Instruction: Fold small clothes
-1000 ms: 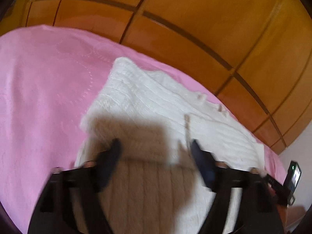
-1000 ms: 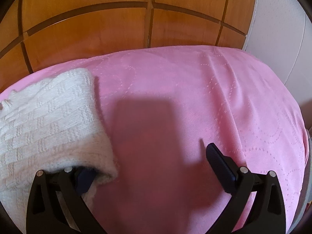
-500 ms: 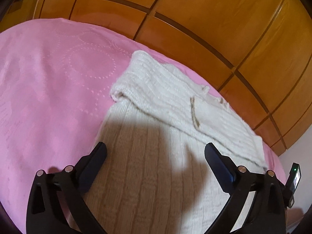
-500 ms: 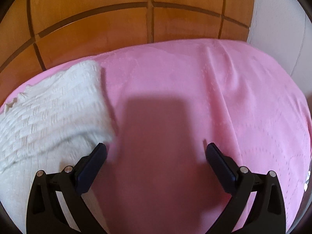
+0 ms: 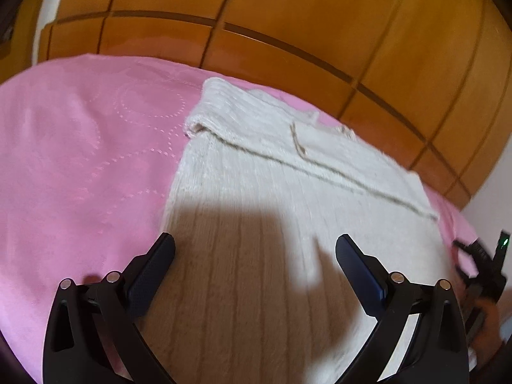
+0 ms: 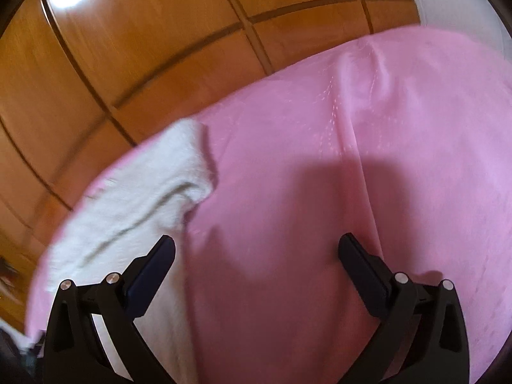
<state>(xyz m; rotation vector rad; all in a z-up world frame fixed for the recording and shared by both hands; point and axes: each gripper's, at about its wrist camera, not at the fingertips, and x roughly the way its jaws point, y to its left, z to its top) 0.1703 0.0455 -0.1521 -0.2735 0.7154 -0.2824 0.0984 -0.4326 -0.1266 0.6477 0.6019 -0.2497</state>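
Note:
A cream knitted garment (image 5: 272, 198) lies on the pink bedspread (image 5: 80, 160), its far part folded back over the ribbed near part. My left gripper (image 5: 255, 249) is open and empty, hovering over the garment's near half. In the right wrist view the garment's right edge (image 6: 134, 211) lies at the left. My right gripper (image 6: 257, 251) is open and empty above the pink bedspread (image 6: 368, 160), its left finger (image 6: 150, 272) just over the garment's edge.
Wooden panelled doors (image 5: 304, 19) stand behind the bed. A white wall (image 6: 464, 6) is at the far right. The other gripper's body, with a green light (image 5: 486, 262), shows at the right edge of the left wrist view.
Both grippers have let go of the garment and opened. They have pulled back and up; the folded-over part now lies flat on the garment.

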